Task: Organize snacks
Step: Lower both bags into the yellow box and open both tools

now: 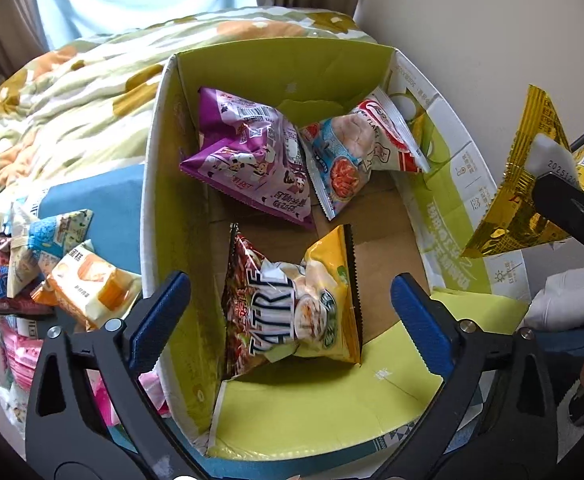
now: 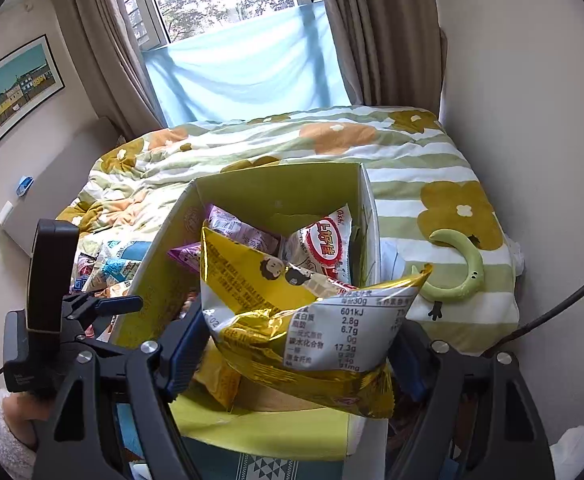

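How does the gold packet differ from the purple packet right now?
The gold packet is clamped in the right gripper above the box's near edge; the purple packet lies loose inside the cardboard box, toward its far end. The gold packet is shiny foil with a white nutrition panel showing; the purple packet is matte with cartoon cows. Both are sealed snack bags.

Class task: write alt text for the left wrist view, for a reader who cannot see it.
The open, empty left gripper hangs over a green-lined cardboard box holding a yellow-and-red packet, a purple packet and a white-and-red packet. At right, the right gripper grips a gold foil packet.
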Motion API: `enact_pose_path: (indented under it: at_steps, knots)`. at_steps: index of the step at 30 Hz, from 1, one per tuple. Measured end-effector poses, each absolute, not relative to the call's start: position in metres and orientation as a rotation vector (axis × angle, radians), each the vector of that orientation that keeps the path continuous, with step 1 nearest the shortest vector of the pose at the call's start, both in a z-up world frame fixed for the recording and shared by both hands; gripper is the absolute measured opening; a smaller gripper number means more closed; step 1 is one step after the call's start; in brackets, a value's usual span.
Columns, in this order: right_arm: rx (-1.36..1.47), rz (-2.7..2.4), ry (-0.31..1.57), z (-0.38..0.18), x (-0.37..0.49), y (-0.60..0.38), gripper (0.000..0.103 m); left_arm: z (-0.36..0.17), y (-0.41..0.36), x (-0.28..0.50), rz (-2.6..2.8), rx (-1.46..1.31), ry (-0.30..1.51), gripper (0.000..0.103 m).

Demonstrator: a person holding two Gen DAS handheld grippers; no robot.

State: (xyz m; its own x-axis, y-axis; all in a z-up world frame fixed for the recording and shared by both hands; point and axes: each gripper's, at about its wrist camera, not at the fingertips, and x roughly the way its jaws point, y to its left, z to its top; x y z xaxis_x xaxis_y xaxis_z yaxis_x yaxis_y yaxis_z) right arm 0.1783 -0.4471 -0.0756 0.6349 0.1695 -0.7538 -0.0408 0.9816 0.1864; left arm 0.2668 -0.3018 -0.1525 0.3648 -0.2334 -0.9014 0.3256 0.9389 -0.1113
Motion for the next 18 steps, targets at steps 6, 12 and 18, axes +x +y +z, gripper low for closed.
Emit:
enact_pose_path:
  at_steps: [6, 12, 18]
  knots:
    - [0.148, 0.179, 0.908, -0.084, 0.197, -0.437, 0.077, -0.135, -0.282, 0.253, -0.326, 0.047, 1.111, 0.100]
    - [0.176, 0.196, 0.975, -0.101, 0.223, -0.423, 0.078, -0.122, -0.261, 0.245, -0.292, -0.024, 1.081, 0.100]
    - [0.195, 0.168, 1.032, -0.119, 0.232, -0.419, 0.080, -0.121, -0.246, 0.234, -0.244, -0.052, 1.079, 0.100]
